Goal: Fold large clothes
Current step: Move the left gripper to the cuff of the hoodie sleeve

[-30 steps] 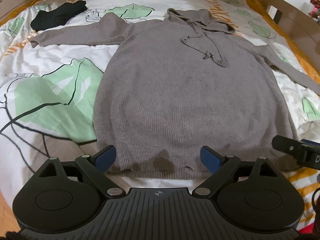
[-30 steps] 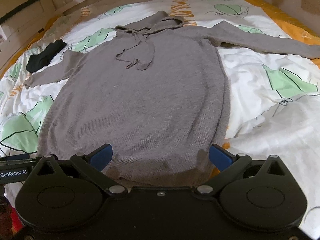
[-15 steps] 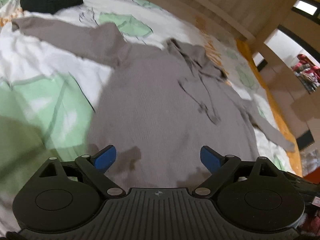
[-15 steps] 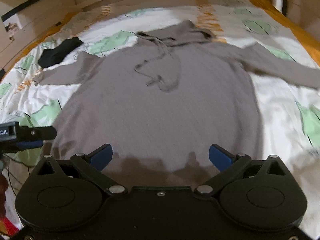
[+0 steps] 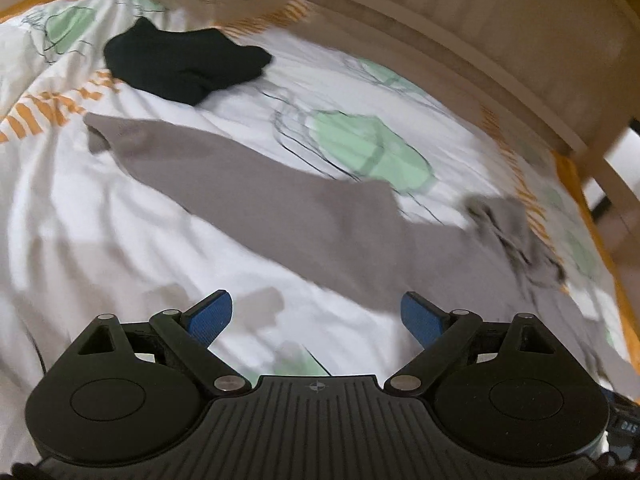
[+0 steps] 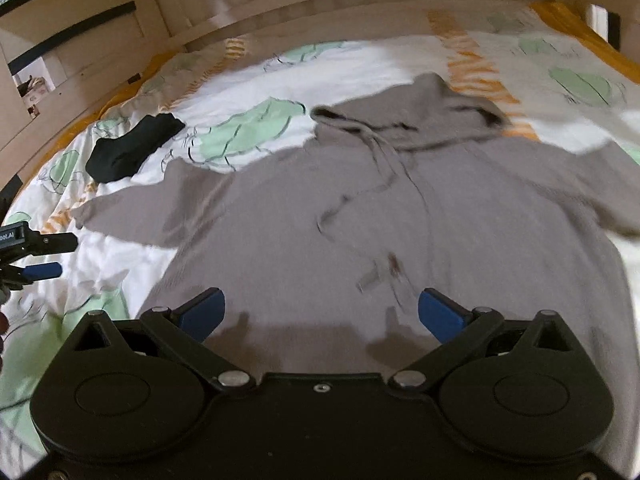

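A large grey hooded sweater (image 6: 360,232) lies flat, front up, on the bed, with its hood (image 6: 412,116) towards the headboard and drawstrings on the chest. Its left sleeve (image 5: 224,176) stretches out over the sheet in the left wrist view. My left gripper (image 5: 316,314) is open and empty, above the sheet just near of that sleeve; it also shows at the left edge of the right wrist view (image 6: 36,252). My right gripper (image 6: 322,312) is open and empty above the sweater's chest.
A small black garment (image 5: 180,64) lies beyond the sleeve's cuff, also in the right wrist view (image 6: 132,148). The bed has a white sheet with green leaves (image 5: 368,152) and orange edges. A wooden headboard (image 6: 360,4) and bed rails stand behind.
Both grippers have moved forward from the sweater's hem. The left has swung left to face the left sleeve; the right now hangs over the chest. Both stayed open.
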Demonstrator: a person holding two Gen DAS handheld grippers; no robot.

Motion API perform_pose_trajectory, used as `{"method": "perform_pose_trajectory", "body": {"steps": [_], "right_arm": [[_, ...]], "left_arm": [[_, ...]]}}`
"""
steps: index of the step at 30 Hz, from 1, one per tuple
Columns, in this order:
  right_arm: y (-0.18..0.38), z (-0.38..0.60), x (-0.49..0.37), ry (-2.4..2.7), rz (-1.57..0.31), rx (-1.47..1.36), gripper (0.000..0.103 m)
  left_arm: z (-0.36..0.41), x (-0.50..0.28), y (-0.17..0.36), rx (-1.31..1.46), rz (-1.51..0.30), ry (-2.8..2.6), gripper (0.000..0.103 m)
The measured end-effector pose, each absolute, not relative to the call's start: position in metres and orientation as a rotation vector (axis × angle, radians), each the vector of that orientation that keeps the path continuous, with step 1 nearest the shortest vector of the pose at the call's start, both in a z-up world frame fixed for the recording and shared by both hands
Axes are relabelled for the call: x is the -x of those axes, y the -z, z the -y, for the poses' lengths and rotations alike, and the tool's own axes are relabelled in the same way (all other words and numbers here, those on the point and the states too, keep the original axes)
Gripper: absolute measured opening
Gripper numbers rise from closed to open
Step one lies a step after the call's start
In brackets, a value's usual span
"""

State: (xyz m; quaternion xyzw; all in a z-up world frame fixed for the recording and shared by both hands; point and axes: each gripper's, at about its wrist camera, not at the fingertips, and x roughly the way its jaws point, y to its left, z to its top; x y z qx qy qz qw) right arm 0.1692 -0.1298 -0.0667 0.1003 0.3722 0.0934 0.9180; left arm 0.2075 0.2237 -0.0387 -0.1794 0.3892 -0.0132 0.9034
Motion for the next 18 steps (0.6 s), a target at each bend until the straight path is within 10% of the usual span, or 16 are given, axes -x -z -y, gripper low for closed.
{"method": "perform_pose_trajectory", "body": {"steps": [18], "right_arm": [[0.107, 0.023, -0.261, -0.227, -0.609, -0.003, 0.103]], "left_arm": [[-0.36, -0.309, 0.061, 0.461, -0.691, -0.158, 0.093]]}}
